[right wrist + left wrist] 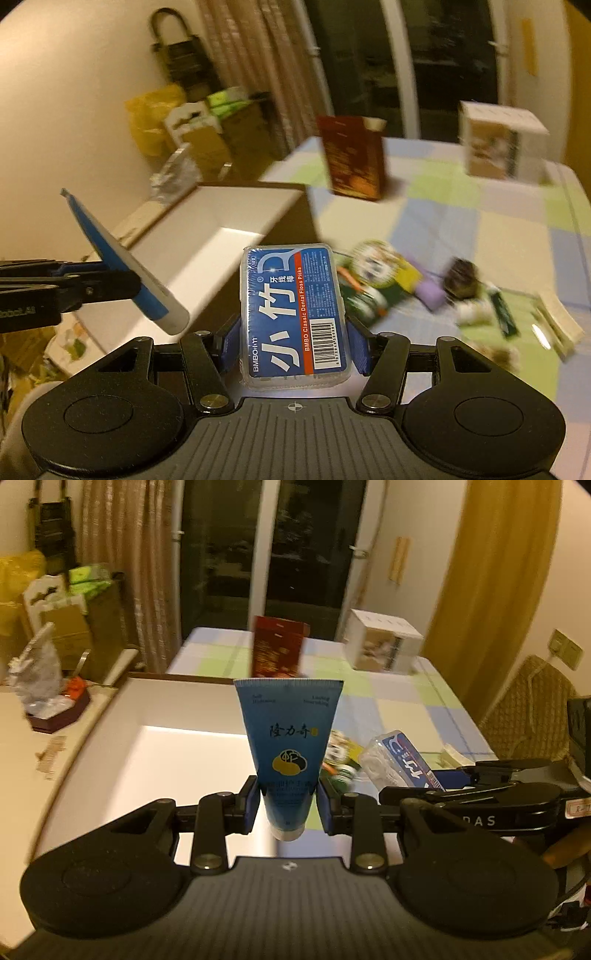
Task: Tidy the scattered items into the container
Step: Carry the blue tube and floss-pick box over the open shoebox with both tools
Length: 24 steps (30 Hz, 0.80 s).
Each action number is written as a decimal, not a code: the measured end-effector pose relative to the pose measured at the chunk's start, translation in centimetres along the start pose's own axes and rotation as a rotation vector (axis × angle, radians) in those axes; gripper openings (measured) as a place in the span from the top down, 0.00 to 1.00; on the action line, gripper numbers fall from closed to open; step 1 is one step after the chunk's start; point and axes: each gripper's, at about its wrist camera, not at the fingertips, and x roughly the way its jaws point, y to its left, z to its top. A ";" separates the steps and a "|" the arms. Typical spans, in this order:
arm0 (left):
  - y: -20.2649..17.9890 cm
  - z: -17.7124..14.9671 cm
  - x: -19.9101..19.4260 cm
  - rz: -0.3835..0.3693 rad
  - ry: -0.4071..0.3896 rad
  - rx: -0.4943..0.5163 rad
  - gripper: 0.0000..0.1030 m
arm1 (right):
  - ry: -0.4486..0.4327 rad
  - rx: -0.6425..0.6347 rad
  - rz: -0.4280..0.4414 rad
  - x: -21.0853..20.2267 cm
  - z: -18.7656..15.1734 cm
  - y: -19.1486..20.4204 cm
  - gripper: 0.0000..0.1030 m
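- The container point(122, 738), a white open-topped box, sits at the left of the bench point(406, 709); its floor looks bare, though the near part is hidden behind the gripper.
- The left gripper point(290, 805) has its jaws clamped on the lower body of a blue hand-cream tube point(290, 738), cap end toward the camera and crimped end pointing away. In the right wrist view the tube slants in the air over the container's near edge.
- The right gripper point(293, 339) has its jaws clamped on the two long sides of a clear floss-pick box point(293, 314) (blue label, barcode at the lower right), held just right of the container.
- Further right, the scattered items point(406, 284) lie on the checked cloth: a green and yellow packet, a purple piece and a dark lump, too blurred to name with confidence.
- The step in hand appears to be the carry, both loads lifted and neither dropped yet.
- Next, each gripper needs to come over the open container, lower, and part its jaws; the left is nearer and should go first.
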 end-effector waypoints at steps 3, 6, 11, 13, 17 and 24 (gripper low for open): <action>2.2 0.5 -1.1 0.046 -0.008 -0.003 0.73 | -0.006 -0.032 0.053 1.1 1.0 2.5 0.41; 4.4 0.8 -1.7 0.077 0.004 -0.008 0.73 | -0.017 -0.080 0.107 2.4 1.7 5.1 0.41; 7.2 0.6 -0.9 0.131 0.052 0.007 0.73 | -0.004 -0.157 0.167 5.8 2.1 8.8 0.41; 8.2 0.3 -0.2 0.136 0.080 0.005 0.73 | 0.009 -0.187 0.173 7.1 2.0 10.1 0.41; 10.2 -0.5 1.4 0.150 0.154 0.004 0.73 | 0.055 -0.218 0.163 10.0 1.6 11.8 0.41; 12.8 -1.9 5.8 0.143 0.322 0.046 0.73 | 0.169 -0.326 0.111 14.2 0.4 12.7 0.41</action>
